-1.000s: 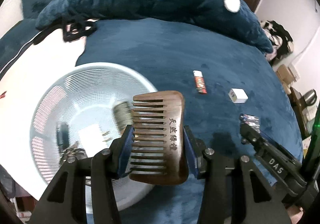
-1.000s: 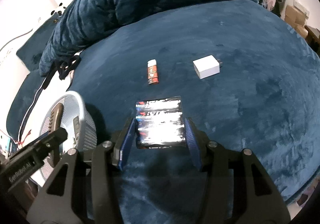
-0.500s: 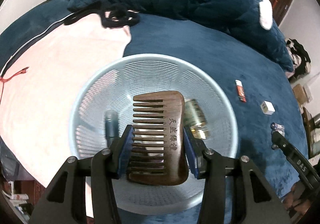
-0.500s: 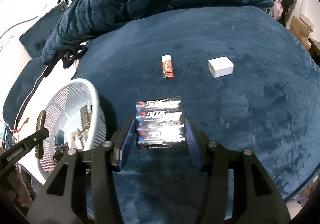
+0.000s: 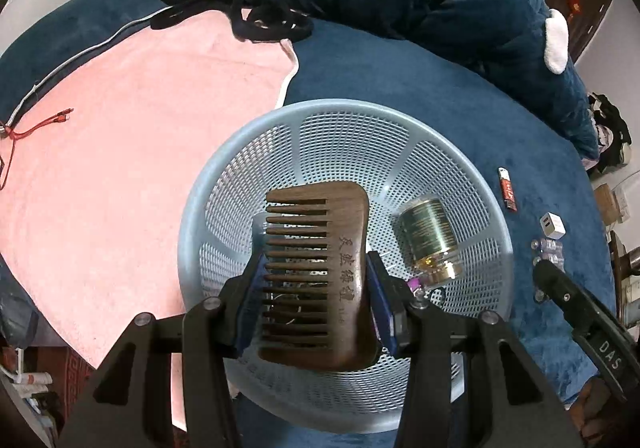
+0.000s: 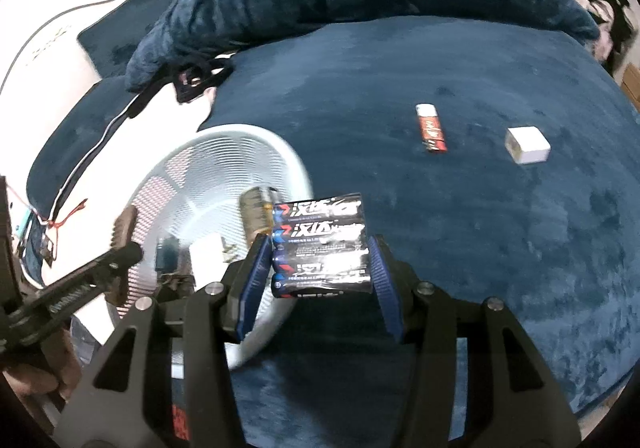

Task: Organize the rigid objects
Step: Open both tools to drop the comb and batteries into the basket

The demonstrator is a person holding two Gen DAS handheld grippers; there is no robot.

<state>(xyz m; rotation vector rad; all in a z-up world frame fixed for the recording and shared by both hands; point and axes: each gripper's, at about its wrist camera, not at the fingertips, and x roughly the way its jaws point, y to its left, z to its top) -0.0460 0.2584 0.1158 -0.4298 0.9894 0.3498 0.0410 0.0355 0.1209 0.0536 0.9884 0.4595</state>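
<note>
Over the pale blue mesh basket (image 5: 400, 136), as seen from the left wrist, the left gripper (image 5: 316, 288) held a dark wooden comb (image 5: 320, 268) clamped between its blue pads, teeth pointing to the left of the picture and the engraved spine against the right-hand pad. Inside the basket lay a green-labelled jar with a gold cap (image 5: 428, 236), on its side, to the right of the comb. The basket sat partly on a pink towel (image 5: 140, 148) and partly on the dark blue blanket (image 5: 440, 88). Right of the basket, on the blanket, lay a red lighter (image 5: 507, 189) and, nearer the camera, a white charger block (image 5: 553, 226); the right gripper's finger showed at the lower right edge. From the right wrist, the right gripper (image 6: 320, 272) was closed on a pack of batteries (image 6: 320, 244), held flat between both pads above the blanket, just beside the basket's (image 6: 224, 140) right rim. The lighter (image 6: 431, 127) and charger block (image 6: 527, 145) lay well apart from the pack, farther back. The left gripper's finger and comb appeared, blurred, at the left over the basket.
</note>
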